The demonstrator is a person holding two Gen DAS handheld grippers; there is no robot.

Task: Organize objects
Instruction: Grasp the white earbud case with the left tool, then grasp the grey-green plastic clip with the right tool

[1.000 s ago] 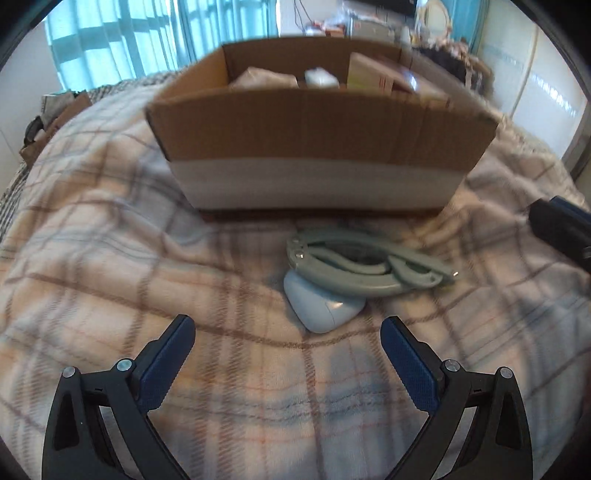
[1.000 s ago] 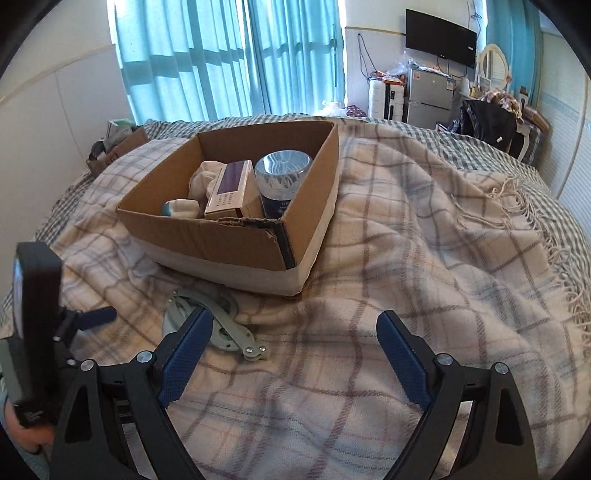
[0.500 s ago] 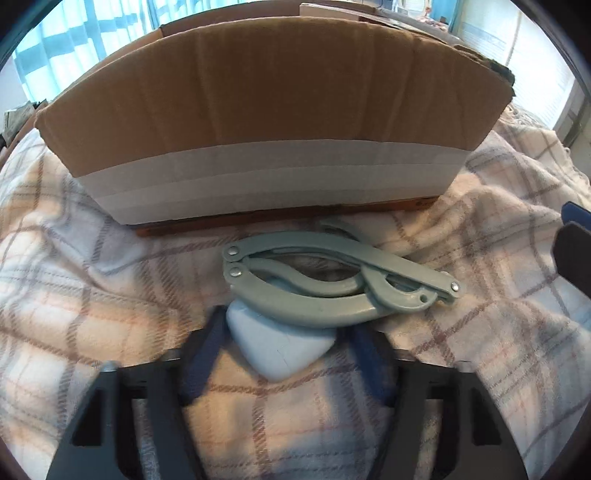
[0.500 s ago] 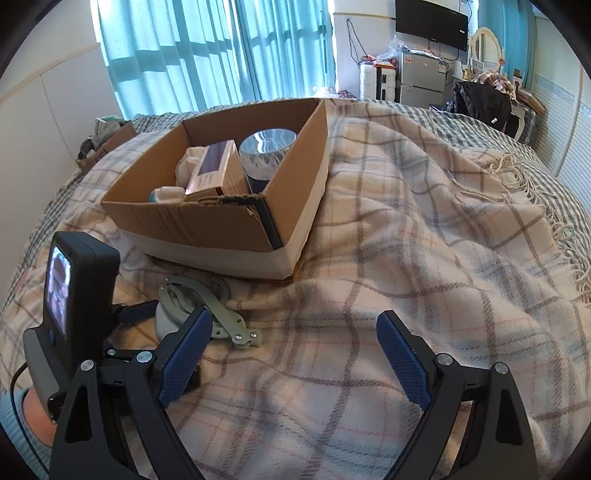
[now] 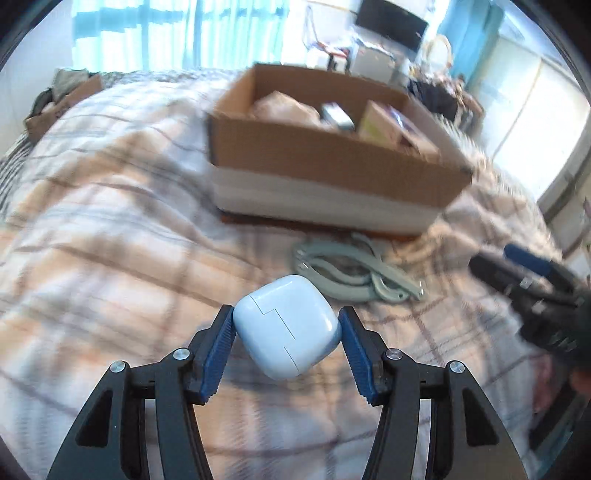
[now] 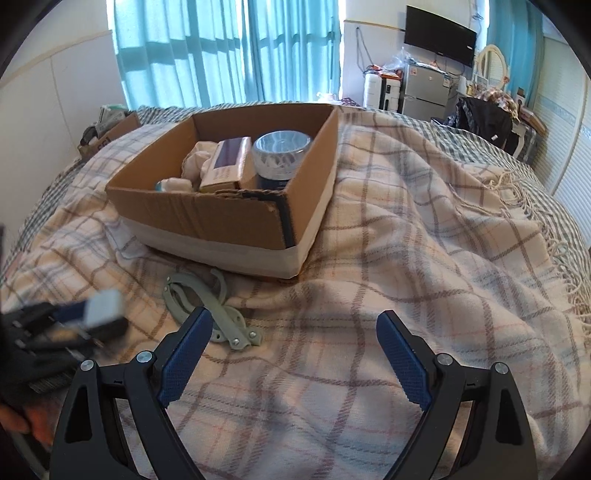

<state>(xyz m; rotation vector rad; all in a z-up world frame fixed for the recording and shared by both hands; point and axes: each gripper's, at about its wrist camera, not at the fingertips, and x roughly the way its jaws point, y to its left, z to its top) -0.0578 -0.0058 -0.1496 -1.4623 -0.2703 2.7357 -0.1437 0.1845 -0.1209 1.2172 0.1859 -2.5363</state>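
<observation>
Left wrist view: left gripper [image 5: 286, 325] clamped on pale blue earbud case [image 5: 287, 328], both blue pads [image 5: 216, 350] pressed against its sides, case lifted clear of plaid blanket [image 5: 110, 229]. Seam of case lid facing camera, stepped line across front. Beyond it, grey-green folding hanger [image 5: 356, 271] flat on blanket, just in front of cardboard box [image 5: 332, 166]. Box open-topped, pale band along lower wall, several packed items inside, blurred. Right gripper [image 5: 528, 273] at right edge, dark body with blue pad, blurred; opening not readable from here. Curtains [image 5: 177, 33] bright behind. Right wrist view: right gripper [image 6: 293, 354] spread wide, nothing between pads, poised over bare plaid blanket [image 6: 406, 240]. Folding hanger [image 6: 207, 306] ahead and left of near finger, partly hidden by it, lying close before cardboard box [image 6: 229, 218]. Inside box: round tin with clear lid [image 6: 282, 151] at right, small carton [image 6: 227, 164] leaning beside it, white crumpled item [image 6: 197, 158] behind, small white bottle [image 6: 173, 184] at front left. Left gripper [image 6: 70, 325] at left edge, blurred, pale case [image 6: 103, 304] between its pads, raised off blanket. Fingers of a hand [image 6: 22, 417] at lower left corner. Television [image 6: 439, 35] on far wall.
</observation>
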